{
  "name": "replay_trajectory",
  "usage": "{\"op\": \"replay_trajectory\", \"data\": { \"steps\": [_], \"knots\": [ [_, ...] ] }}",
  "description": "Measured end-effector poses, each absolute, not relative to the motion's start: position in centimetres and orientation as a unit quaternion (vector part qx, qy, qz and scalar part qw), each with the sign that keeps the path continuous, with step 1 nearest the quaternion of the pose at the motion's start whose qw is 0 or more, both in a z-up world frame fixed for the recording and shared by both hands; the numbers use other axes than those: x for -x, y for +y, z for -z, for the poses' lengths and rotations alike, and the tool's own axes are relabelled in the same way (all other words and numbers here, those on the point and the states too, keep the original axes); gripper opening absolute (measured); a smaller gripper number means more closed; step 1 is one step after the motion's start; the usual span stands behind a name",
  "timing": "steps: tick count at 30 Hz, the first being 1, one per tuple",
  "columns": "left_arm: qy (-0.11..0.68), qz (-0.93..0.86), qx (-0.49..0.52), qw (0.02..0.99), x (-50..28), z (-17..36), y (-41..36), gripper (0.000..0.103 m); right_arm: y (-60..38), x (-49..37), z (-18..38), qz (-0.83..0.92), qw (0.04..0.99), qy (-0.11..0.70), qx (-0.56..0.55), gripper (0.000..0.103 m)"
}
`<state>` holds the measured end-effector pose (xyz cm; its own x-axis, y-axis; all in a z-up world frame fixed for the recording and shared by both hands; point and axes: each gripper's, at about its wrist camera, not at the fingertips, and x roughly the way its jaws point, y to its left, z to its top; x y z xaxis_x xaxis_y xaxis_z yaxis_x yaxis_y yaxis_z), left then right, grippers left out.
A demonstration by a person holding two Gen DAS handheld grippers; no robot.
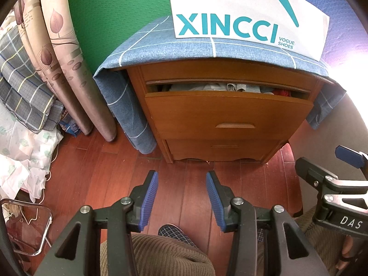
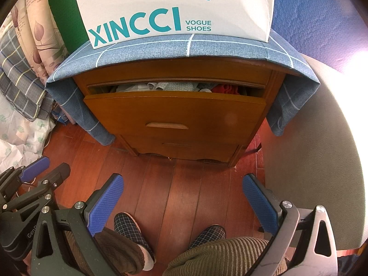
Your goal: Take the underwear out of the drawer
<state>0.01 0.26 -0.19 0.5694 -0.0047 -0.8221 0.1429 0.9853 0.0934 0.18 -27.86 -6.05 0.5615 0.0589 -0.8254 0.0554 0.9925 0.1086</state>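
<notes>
A wooden bedside cabinet (image 1: 225, 73) stands ahead on the floor. Its top drawer (image 1: 227, 112) (image 2: 174, 112) is pulled out a little, leaving a narrow gap at the top. Folded underwear and other clothes (image 1: 230, 87) (image 2: 165, 86) show in that gap, pale blue and grey, with a red piece (image 2: 224, 88) at the right. My left gripper (image 1: 181, 173) is open over the floor, well short of the drawer, with nothing between its blue pads. My right gripper (image 2: 183, 177) is open wider, also empty and short of the cabinet. The lower drawer (image 2: 177, 145) is shut.
A blue checked cloth (image 1: 161, 43) covers the cabinet top and a white shoe-shop bag (image 2: 174, 7) stands on it. Curtains (image 1: 57, 46) and bedding (image 1: 23, 87) lie left. A grey seat (image 2: 310, 161) is right. The person's knees and checked slippers (image 2: 128, 227) are below.
</notes>
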Motion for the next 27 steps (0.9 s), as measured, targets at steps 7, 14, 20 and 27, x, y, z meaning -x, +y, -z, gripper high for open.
{"op": "replay_trajectory", "data": {
  "steps": [7, 14, 20, 27],
  "knots": [
    [0.461, 0.041, -0.077, 0.883, -0.06, 0.20, 0.20, 0.044, -27.83, -0.33, 5.90, 0.000, 0.882, 0.468, -0.061, 0.102],
    [0.460, 0.042, -0.076, 0.884, 0.05, 0.23, 0.14, 0.044, -27.83, -0.22, 5.93, 0.000, 0.882, 0.466, -0.062, 0.102],
    [0.460, 0.042, -0.076, 0.883, 0.01, 0.22, 0.16, 0.044, -27.85, -0.24, 5.93, 0.000, 0.882, 0.467, -0.062, 0.102],
    [0.458, 0.042, -0.076, 0.885, 0.08, 0.08, 0.24, 0.044, -27.85, -0.22, 5.93, 0.000, 0.882, 0.466, -0.063, 0.102]
  ]
}}
